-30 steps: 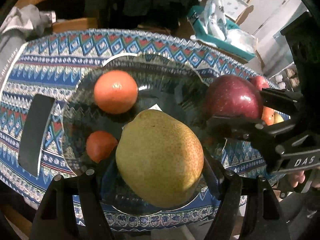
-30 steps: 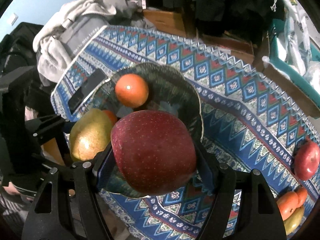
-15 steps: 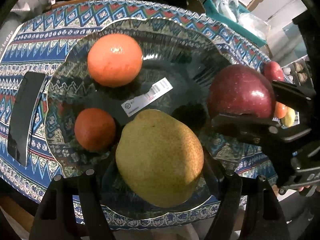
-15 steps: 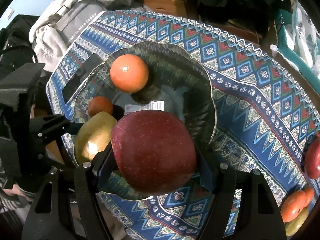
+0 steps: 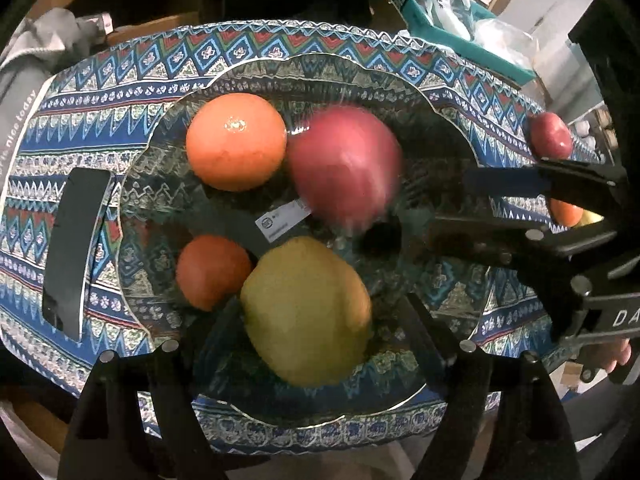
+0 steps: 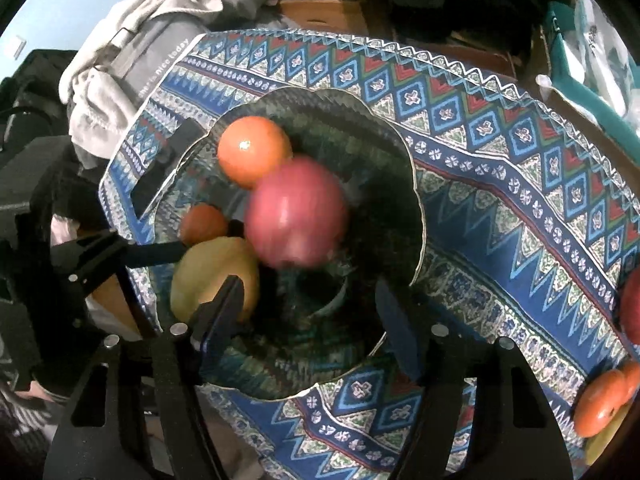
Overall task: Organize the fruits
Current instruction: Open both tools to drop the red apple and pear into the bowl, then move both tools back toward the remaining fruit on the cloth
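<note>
While blurred, round red apple [image 6: 296, 216] in scalloped glass bowl [image 6: 400, 160], pear [image 5: 308, 312] alongside.

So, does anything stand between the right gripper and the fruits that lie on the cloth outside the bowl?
Nothing visible does. The right gripper is open over the bowl. The loose red apple and the orange fruits lie to its right, with only patterned cloth between.

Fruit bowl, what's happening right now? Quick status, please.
Left gripper and right gripper open. Red apple and pear blurred, in glass bowl beside orange. Nothing in the way.
</note>
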{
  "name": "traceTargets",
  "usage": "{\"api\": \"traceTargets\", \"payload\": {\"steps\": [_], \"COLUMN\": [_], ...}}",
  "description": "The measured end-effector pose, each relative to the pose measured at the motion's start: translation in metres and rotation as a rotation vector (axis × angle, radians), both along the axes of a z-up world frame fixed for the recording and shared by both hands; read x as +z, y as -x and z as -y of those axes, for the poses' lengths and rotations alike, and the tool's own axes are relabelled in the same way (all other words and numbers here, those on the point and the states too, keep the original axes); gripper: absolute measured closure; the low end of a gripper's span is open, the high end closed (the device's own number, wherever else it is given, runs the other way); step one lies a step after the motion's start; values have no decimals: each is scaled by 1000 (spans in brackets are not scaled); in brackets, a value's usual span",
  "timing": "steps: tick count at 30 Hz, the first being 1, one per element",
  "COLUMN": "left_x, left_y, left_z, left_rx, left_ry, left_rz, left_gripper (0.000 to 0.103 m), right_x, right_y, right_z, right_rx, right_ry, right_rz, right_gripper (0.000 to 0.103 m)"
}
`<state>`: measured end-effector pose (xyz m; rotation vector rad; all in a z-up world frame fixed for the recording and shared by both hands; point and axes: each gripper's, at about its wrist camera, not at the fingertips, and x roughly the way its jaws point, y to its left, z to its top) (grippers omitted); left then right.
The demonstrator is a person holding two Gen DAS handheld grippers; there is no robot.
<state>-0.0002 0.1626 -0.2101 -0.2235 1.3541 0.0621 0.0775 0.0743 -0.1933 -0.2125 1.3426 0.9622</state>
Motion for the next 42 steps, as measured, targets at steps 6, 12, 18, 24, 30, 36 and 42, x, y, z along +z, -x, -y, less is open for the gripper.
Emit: {"api": "traceTargets", "payload": {"steps": [6, 12, 18, 24, 30, 36, 42], "left_x": [12, 27, 39, 50, 59, 69, 78], "left_y": [0, 1, -5, -9, -14, -17, -19], "left_z": [-2, 1, 12, 23, 47, 68, 88], "left_rx": [5, -5, -16, -29, -75, -109, -136], "left_ry": [3, -14, -13, 7, 3, -4, -8], "left_rz": [35, 72, 104, 130, 153, 173, 200], "left_gripper": [20, 20, 20, 20, 20, 20, 20], "right_x": [7, 21, 39, 52, 64, 77, 86], "right_y": [2, 2, 0, 2, 5, 6, 5], "right_z": [3, 14, 29, 51, 76, 106, 135], "right_rx": [-6, -27, -58, -81, -106, -144, -186], "right_ry": [-7, -8, -3, 38, 59, 62, 69], "right_rz": [12, 61, 121, 183, 223, 258, 283], "right_gripper": [33, 33, 33, 33, 33, 32, 30]}}
